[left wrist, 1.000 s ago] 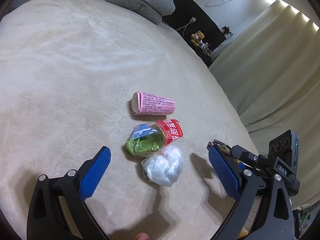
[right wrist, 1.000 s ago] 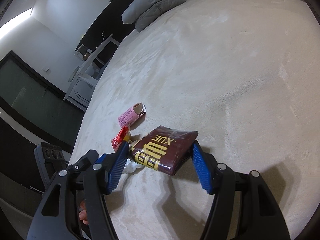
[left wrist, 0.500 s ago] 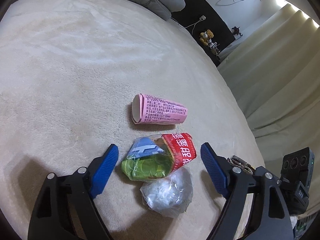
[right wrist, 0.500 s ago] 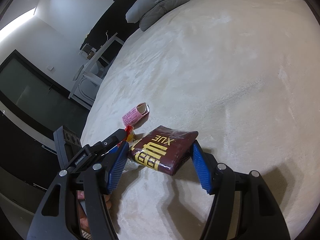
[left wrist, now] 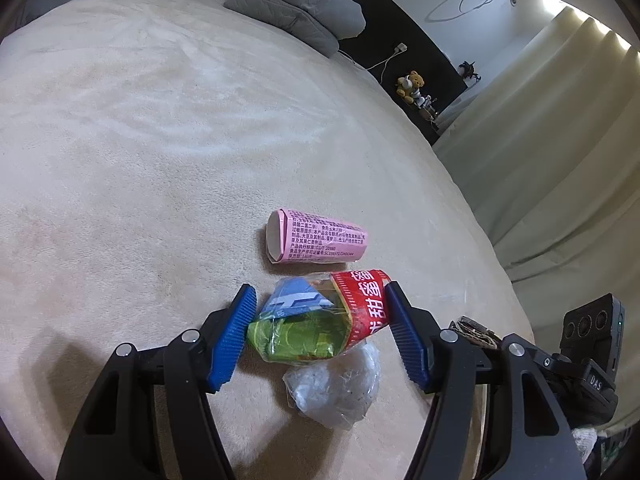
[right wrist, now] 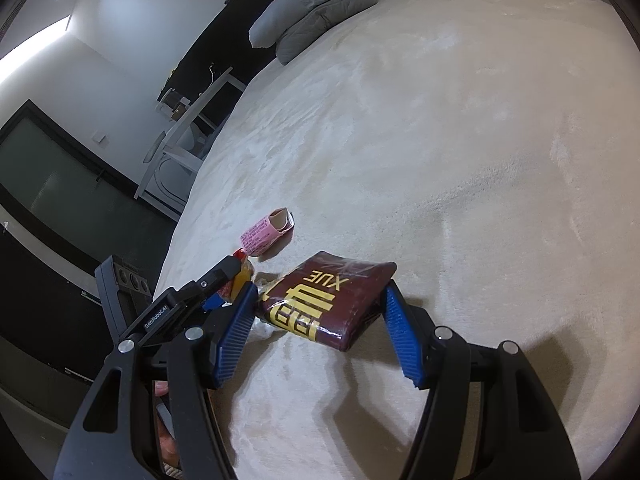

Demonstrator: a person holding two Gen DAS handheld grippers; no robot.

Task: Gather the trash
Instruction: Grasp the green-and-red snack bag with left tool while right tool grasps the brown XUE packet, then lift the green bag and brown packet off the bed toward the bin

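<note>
On the beige bed cover (left wrist: pixel 160 160) lies a crumpled bundle of green, blue and red wrappers (left wrist: pixel 312 320). My left gripper (left wrist: pixel 320 288) straddles it with its jaws closing. The right pad meets the red end and a thin gap shows at the left pad. A clear bag of white tissue (left wrist: pixel 336 384) lies just below the bundle, and a pink carton (left wrist: pixel 316 240) lies beyond it. My right gripper (right wrist: pixel 320 285) is shut on a maroon packet (right wrist: pixel 328 300) with yellow characters, low over the bed. The pink carton (right wrist: pixel 264 236) and the left gripper's finger (right wrist: pixel 216 276) show to its left.
Grey pillows (left wrist: pixel 296 12) lie at the head of the bed. Cream curtains (left wrist: pixel 560 160) hang past the bed's right edge, with a teddy bear (left wrist: pixel 410 86) on a low stand. A white desk (right wrist: pixel 188 120) stands off the left edge in the right wrist view.
My left gripper has moved forward over the trash, and its jaws have closed from wide apart to either side of the wrapper bundle. The right gripper keeps its hold, still.
</note>
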